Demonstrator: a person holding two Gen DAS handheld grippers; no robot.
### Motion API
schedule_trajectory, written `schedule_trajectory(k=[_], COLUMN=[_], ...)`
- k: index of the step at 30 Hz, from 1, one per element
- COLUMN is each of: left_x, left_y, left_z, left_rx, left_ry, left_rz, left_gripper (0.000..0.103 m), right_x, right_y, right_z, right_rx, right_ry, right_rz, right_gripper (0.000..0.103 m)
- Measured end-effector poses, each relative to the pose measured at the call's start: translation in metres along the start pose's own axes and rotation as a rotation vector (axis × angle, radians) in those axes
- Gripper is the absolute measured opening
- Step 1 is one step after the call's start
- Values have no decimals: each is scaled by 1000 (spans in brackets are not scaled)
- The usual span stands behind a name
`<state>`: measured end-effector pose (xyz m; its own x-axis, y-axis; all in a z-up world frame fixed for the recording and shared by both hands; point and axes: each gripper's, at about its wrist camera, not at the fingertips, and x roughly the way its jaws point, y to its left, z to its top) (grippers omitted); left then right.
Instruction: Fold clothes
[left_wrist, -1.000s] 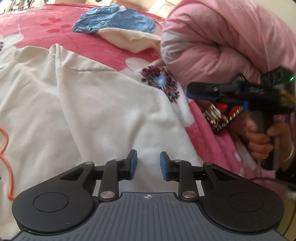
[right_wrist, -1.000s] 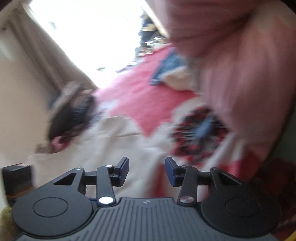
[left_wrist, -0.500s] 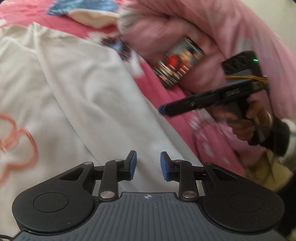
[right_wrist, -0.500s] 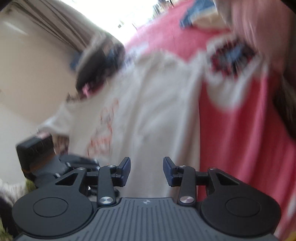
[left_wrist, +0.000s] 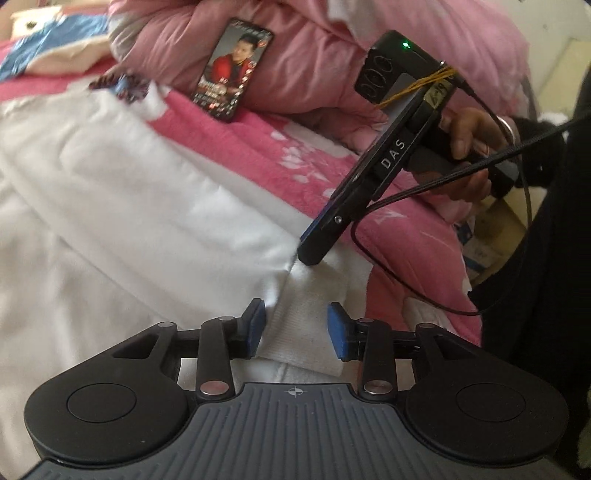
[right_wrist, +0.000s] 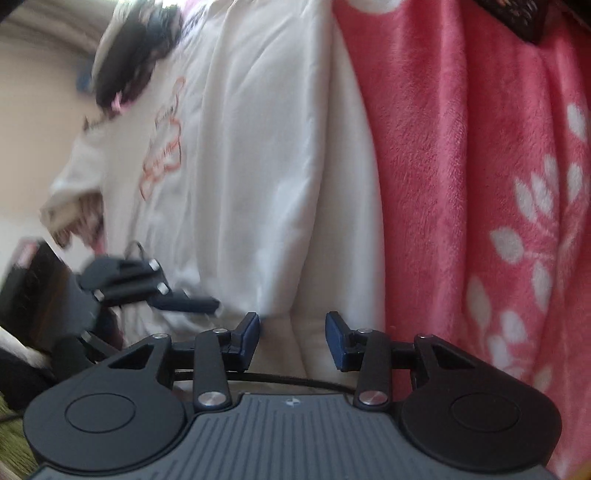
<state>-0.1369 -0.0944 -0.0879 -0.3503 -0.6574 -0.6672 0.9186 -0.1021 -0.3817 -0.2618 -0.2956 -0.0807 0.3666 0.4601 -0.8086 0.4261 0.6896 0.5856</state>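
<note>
My left gripper (left_wrist: 295, 328) has just been opening; its jaws stand apart over the ribbed hem of the white sweatshirt (left_wrist: 129, 221), pressing nothing. My right gripper (right_wrist: 291, 339) is also parted, empty, above that sweatshirt spread on the pink blanket (right_wrist: 480, 166).

Soft daylight, motion blur, fisheye-warped edges, dark corners

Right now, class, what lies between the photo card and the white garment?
In the left wrist view, only a strip of pink blanket separates the photo card from the white garment.
</note>
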Motion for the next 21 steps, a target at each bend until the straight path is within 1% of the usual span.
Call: schedule_trajectory(k=[3,5,6,7,9,12,14,16,18,20,21], left_x=[7,9,8,5,0,-2,1,6,10,10,8], left_y=[-1,-1,-1,-1,-1,-4,-5,-6,-6,-5,-4], left_z=[-2,-4,-3,-3,-2,-1,-1,-2,-3,-2,-2], left_rx=[15,11,8,6,0,-3,-6,-10,-14,-21,-30], left_ry=[13,16,16,15,14,10,16,25,33,35,33], left_rz=[18,23,21,17,9,-9,-17,-14,-12,-11,-13], left_gripper=[36,36,36,36,36,36,36,36,37,37,37], right_x=[5,9,11,8,0,-13,-12,-2,8,7,-2], right_y=[4,11,17,21,28,35,36,31,27,31,37], right_z=[-1,-4,-5,-6,-9,-12,-12,-11,-12,-9,-5], right_rx=[-31,-71,-98,-115,-139,-194,-214,-216,-248,-264,-305], right_ry=[2,-12,-17,-21,-36,-27,-8,20,53,82,78], right_rz=[-30,-56,-79,-82,-79,-77,-99,-136,-179,-191,-215], right_gripper=[43,32,14,8,7,6,6,6,7,10,16])
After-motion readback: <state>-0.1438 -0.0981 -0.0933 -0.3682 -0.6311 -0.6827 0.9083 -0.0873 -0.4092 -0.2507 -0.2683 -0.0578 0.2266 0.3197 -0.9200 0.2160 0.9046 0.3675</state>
